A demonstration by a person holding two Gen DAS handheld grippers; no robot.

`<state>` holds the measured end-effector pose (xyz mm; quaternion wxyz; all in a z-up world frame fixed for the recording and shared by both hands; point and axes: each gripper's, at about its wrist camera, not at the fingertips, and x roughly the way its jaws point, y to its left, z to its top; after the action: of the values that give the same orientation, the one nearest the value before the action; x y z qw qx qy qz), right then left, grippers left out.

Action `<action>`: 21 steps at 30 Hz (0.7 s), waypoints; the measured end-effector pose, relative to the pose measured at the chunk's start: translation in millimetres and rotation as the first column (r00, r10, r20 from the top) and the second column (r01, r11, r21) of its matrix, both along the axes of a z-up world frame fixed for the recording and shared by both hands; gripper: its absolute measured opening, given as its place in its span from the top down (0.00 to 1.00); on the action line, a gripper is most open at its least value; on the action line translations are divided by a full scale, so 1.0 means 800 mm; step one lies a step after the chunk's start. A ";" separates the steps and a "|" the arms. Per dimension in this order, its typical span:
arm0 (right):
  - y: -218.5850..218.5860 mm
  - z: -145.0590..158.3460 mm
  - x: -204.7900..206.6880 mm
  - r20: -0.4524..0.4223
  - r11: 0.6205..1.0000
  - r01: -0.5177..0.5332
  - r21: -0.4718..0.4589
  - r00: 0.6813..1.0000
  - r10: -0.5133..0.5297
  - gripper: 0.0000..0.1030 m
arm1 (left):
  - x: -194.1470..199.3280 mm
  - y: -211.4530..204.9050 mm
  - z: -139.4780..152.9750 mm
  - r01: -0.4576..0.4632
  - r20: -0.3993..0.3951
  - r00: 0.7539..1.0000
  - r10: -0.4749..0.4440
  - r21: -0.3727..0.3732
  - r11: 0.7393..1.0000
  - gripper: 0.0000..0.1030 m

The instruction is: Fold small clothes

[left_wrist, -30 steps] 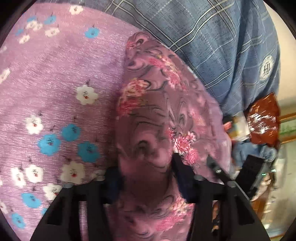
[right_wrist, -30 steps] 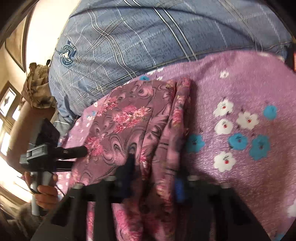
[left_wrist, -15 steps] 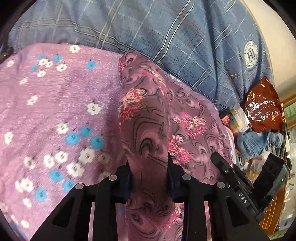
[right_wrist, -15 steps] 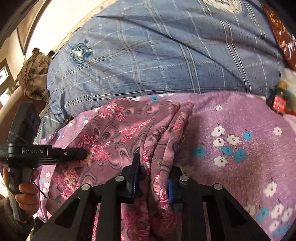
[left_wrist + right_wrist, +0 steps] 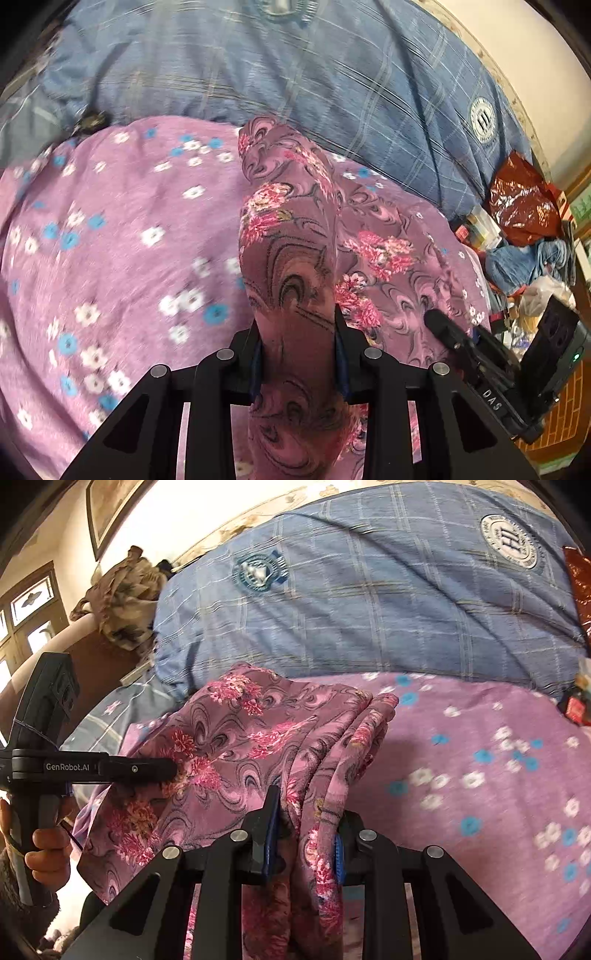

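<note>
Fingers of the left gripper (image 5: 298, 343) pinch a bunched edge of the floral garment (image 5: 291, 236), having just closed further on it; the right gripper (image 5: 306, 830) likewise clamps a gathered fold of the same cloth. The garment hangs lifted between both hands above the purple flowered bedspread (image 5: 122, 240), before a blue checked quilt (image 5: 369, 602). Folding appears under way: no neat final fold is laid down yet.

Cream wall (image 5: 192, 513), framed picture (image 5: 107, 506), wooden window (image 5: 29, 609), brick floor (image 5: 565, 417).
</note>
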<state>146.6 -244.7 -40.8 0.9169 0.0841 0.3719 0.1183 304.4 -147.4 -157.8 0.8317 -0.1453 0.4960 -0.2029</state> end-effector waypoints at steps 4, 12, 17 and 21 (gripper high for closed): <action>0.032 -0.021 -0.009 -0.019 1.000 -0.022 -0.021 1.000 0.022 0.77 | -0.015 0.022 -0.023 -0.013 -0.010 1.000 0.013 0.019 1.000 0.72; 0.045 -0.074 -0.009 -0.100 0.999 -0.008 -0.038 0.995 0.004 0.75 | -0.015 0.034 -0.100 -0.040 -0.092 0.995 0.041 0.006 0.999 0.64; 0.016 -0.107 -0.006 -0.150 0.998 0.065 0.024 0.987 -0.060 0.41 | -0.007 0.059 -0.127 -0.073 -0.149 0.987 0.058 -0.098 0.993 0.45; -0.006 -0.102 -0.012 -0.174 0.989 0.105 0.102 0.981 -0.086 0.40 | -0.019 0.076 -0.112 -0.061 -0.154 0.987 0.042 -0.125 0.990 0.49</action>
<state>136.9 -249.8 -122.3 0.8806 0.1622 0.4366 0.0870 289.4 -86.9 -247.6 0.7857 -0.2264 0.5393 -0.2013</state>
